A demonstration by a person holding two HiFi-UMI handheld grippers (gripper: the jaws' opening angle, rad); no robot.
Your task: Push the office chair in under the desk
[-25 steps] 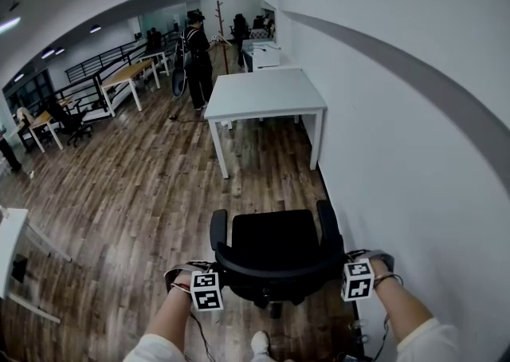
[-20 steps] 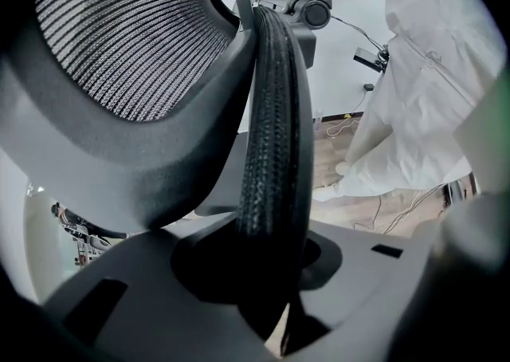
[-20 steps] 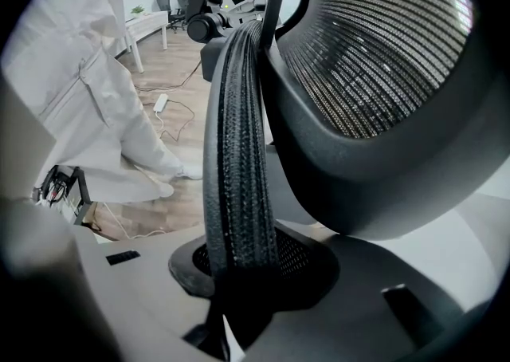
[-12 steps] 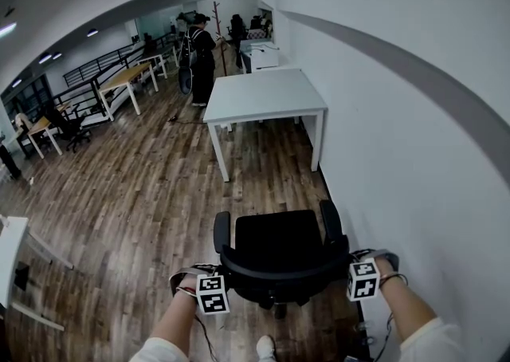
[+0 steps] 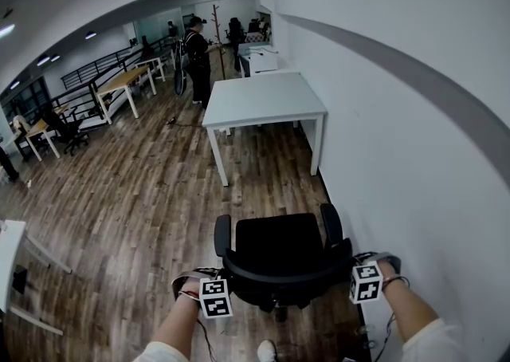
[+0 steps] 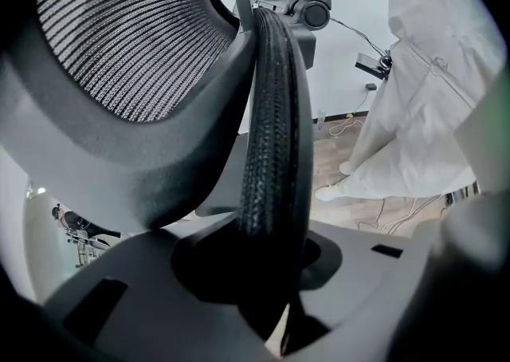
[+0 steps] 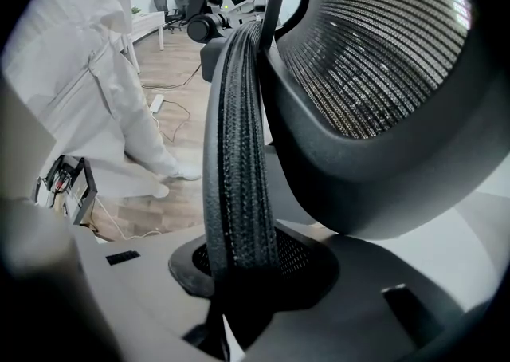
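Black, mesh-backed office chair (image 5: 279,250) stands well short of the white desk (image 5: 263,99), seat toward it, with wooden floor (image 5: 143,193) between. The left gripper (image 5: 224,277) and right gripper (image 5: 353,263) each clamp narrowly on its backrest rim (image 6: 269,153). The push seems to be the step in hand. Next, roll it straight ahead until the seat goes under the desk.

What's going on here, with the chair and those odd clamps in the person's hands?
A person stands behind a black office chair, holding a two-jaw gripper in each hand. The left gripper and the right gripper are each clamped on a side edge of the chair's backrest. The chair stands on the wooden floor beside the wall, facing a white desk. Bare floor lies between them, so the chair is not yet under the desk.
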